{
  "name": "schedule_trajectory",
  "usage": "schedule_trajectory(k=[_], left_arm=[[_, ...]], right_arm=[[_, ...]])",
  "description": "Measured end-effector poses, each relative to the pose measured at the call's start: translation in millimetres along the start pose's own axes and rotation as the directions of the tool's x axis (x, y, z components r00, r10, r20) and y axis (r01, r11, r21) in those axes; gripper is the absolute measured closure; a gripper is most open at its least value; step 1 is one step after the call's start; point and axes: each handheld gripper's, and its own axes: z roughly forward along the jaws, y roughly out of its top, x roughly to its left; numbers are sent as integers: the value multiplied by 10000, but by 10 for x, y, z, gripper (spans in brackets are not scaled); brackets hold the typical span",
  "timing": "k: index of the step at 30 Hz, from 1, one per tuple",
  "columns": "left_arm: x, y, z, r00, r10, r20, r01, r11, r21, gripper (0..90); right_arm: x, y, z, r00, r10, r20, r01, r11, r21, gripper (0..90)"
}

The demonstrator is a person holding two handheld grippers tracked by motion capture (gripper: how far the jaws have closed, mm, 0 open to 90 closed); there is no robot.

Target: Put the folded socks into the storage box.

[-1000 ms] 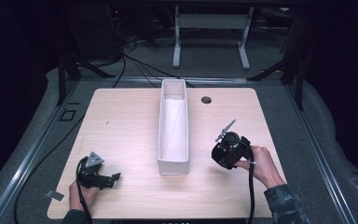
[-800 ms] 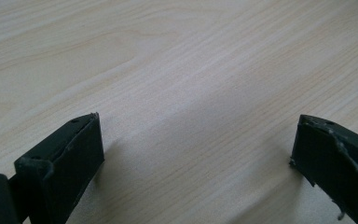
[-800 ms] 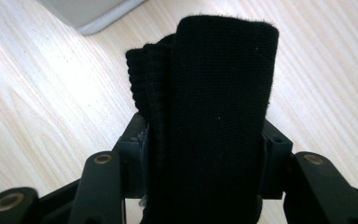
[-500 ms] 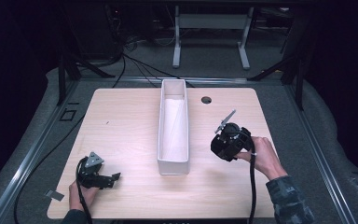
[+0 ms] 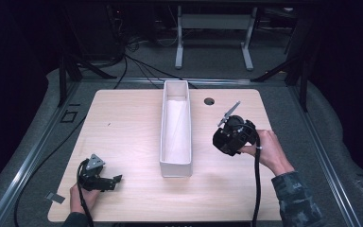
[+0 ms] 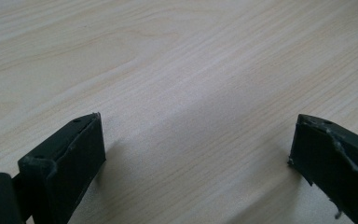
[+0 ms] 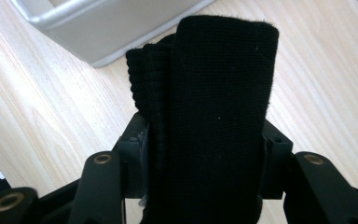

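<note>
The right gripper [image 5: 230, 135] had moved left and slightly farther up the counter [image 5: 123, 123] over the last second, closing on the long white bin [image 5: 175, 163] that ran down the middle. Its jaws were clamped on a folded black cloth [image 7: 214, 116], probably a sock or knit sleeve, though the weave was too dark to be sure. The bin's near corner sat just beyond the cloth in the right gripper view. That drift suggested the cloth was headed for the bin. The left gripper [image 5: 105, 180] had stayed at the near left corner, jaws wide apart over bare wood.
</note>
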Motion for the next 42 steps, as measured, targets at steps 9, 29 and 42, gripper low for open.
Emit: schedule_trajectory(k=[9,29,42], left_arm=[[-3,-2,-3,10000,15,-12,-15,10000,-29,33],[-5,-3,-4,10000,4,-18,-4,10000,-31,33],[-4,-3,-3,10000,-1,-21,1,10000,-29,33]], right_arm=[[39,212,-153,9991,-405,126,406,9991,-97,491],[169,564,-246,9922,-1235,195,1239,9920,-227,491],[260,732,-205,9846,-1751,0,1751,9845,-141,491]])
